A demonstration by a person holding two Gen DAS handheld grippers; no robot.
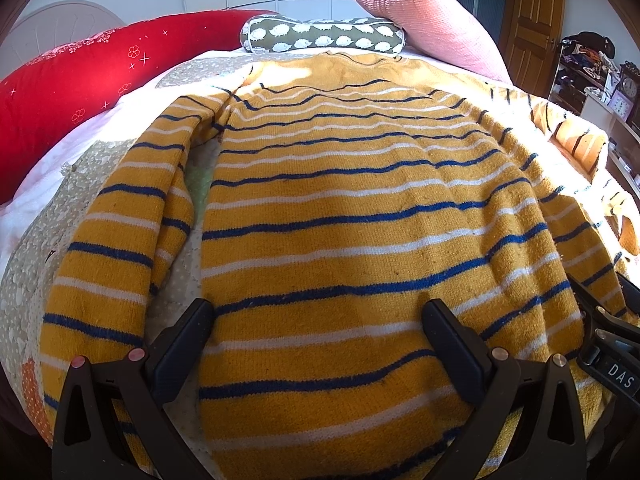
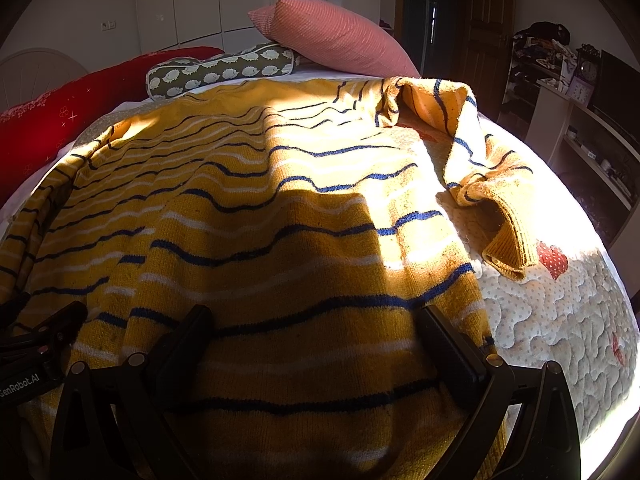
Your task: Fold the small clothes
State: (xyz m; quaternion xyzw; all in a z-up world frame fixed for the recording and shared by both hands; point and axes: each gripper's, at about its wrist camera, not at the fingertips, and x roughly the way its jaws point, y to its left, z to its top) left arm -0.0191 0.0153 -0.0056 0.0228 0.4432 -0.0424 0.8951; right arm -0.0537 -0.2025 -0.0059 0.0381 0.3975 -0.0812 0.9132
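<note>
Yellow striped sweater (image 1: 340,208) lay spread flat on the quilted bed (image 2: 560,320), collar toward the hedgehog-print bolster (image 1: 320,36) and pink pillow (image 1: 432,20). Left gripper (image 1: 318,320) and right gripper (image 2: 316,324) both had fingers wide apart over the hem, holding nothing. Right sleeve (image 2: 480,168) lay bunched.

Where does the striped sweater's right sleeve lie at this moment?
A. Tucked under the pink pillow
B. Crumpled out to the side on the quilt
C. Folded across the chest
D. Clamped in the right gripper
B: the right sleeve lies bunched on the quilt, off the sweater body.
</note>
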